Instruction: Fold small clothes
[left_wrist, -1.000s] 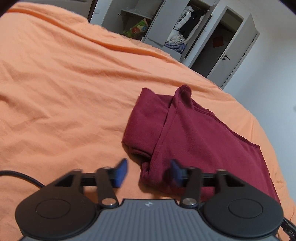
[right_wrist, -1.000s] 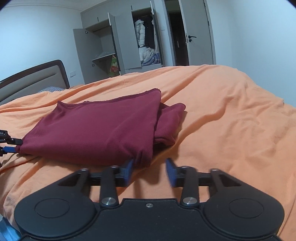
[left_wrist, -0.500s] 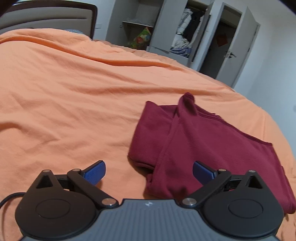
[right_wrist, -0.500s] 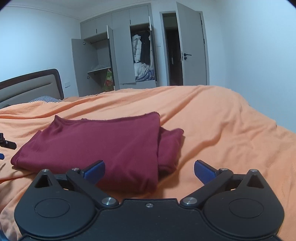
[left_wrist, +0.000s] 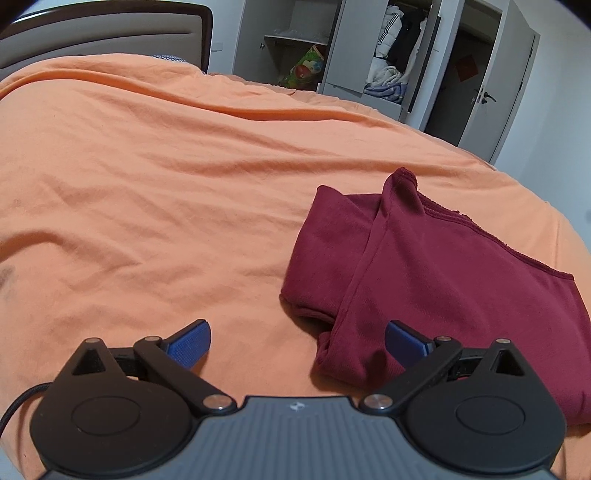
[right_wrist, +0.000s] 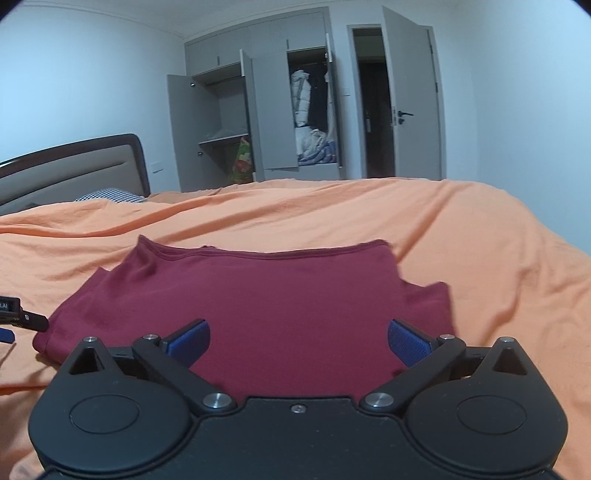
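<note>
Left wrist view: an orange bedsheet fills most of the frame, rumpled in long creases, with a padded headboard at upper left and an open grey wardrobe along the top edge, clothes hanging and heaped inside. At right of centre lies the maroon shirt, folded into a rough rectangle, a sleeve tucked under at its left side and a ribbed hem running along its far edge. At the bottom I hold the left gripper released, its blue fingertips spread wide; the left pad sits over bare sheet, the right pad over the shirt's near corner, gripping nothing.

In the right wrist view, the same sheet spans the middle of the frame beneath pale walls, the wardrobe and an open door at top centre. A checked pillow shows at left by the headboard. The shirt lies flat in the lower centre, directly ahead of my right gripper, which is also released, both blue pads wide apart above the cloth and holding nothing. Whether they touch the fabric I cannot tell. At the far left edge, part of the other gripper's black frame pokes in beside the shirt's corner.
</note>
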